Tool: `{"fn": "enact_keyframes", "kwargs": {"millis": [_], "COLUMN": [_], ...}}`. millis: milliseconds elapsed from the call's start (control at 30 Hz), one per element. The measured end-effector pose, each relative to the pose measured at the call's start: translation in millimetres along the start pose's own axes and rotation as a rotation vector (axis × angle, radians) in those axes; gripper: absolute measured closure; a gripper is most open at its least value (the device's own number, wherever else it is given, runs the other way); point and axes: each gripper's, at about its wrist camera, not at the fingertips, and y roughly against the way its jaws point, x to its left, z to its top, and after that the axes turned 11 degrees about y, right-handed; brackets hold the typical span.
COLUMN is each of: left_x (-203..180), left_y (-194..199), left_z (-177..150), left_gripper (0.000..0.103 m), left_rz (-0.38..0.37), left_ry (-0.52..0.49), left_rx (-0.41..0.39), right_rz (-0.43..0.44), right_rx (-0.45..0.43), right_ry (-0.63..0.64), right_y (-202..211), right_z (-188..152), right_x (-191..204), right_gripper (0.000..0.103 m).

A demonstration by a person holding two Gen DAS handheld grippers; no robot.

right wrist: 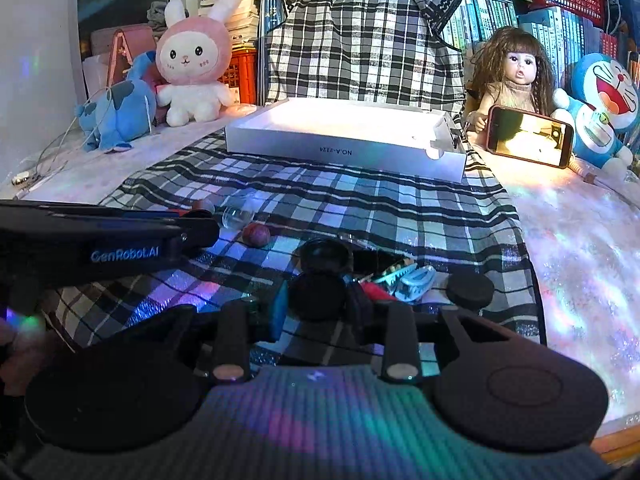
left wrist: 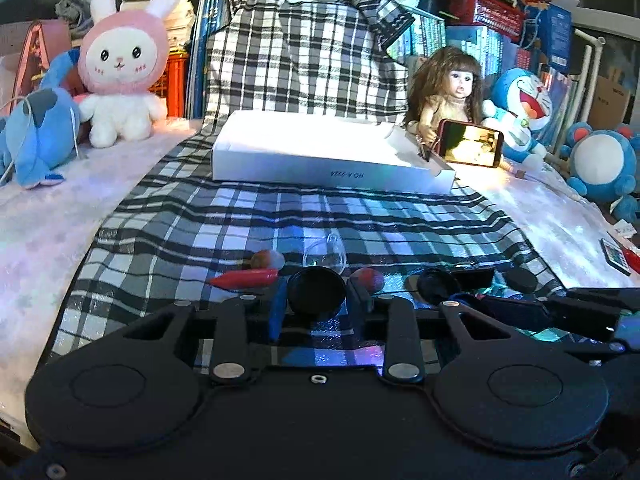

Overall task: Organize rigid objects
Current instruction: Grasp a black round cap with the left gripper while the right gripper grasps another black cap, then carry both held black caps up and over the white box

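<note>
Small rigid objects lie on a plaid cloth (left wrist: 280, 216). My left gripper (left wrist: 317, 300) is shut on a black round lid (left wrist: 317, 294), low over the cloth. Beside it lie a red toy carrot (left wrist: 245, 278), a clear glass ball (left wrist: 325, 256), a reddish ball (left wrist: 370, 278) and another black lid (left wrist: 438, 284). My right gripper (right wrist: 318, 300) is shut on a black round lid (right wrist: 317, 296). Near it lie a second black lid (right wrist: 326, 255), hair clips (right wrist: 412, 280), a black disc (right wrist: 469, 290), a reddish ball (right wrist: 256, 235) and the glass ball (right wrist: 236, 216). An open white box (right wrist: 344, 140) sits behind.
Plush rabbit (left wrist: 122, 68) and blue plush (left wrist: 40, 136) stand at the left. A doll (left wrist: 448, 92) holding a lit phone (left wrist: 470, 142) and blue cat plushes (left wrist: 520, 108) stand at the right. Books and crates line the back. The left gripper's body (right wrist: 100, 240) reaches in beside the right one.
</note>
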Motion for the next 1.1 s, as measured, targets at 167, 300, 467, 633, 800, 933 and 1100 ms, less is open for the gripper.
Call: {"fn": "enact_keyframes", "kwargs": {"millis": [167,300,467,633,800,933,1100], "left_x": [-1,-2,-2,-3,-5,-3,2], "left_y": [2,0,-6,-20,-44,-68,-101], "left_z": [9,20,42,70,94,114,133], "left_gripper": [0.072,0.072,0.072,0.072,0.072,0.072,0.072], "left_rz": [0.005,0.003,-0.017,-0.038,-0.035,-0.022,-0.004], "left_ry": [0.008,0.001,-0.010,0.002,0.004,0.026,0.044], "left_rx": [0.001,0.006,0.017,0.020,0.042,0.058,0.079], "right_rz": [0.001,0.000,-0.021,-0.032,-0.026,-0.034,-0.032], "right_rx": [-0.033,-0.052,-0.074,-0.077,-0.060,-0.039,-0.004], "right_ry": [0.007,-0.011,-0.038,-0.085,-0.140,-0.145,-0.159], "right_y": [6,8,4,-9,-28,-46,-78], "right_z": [9,19,36,57,79,95,114], "right_x": [-1,-8,-20,-41,-65,-77,-89], "right_gripper": [0.065,0.065,0.065,0.065,0.065,0.065,0.065]}}
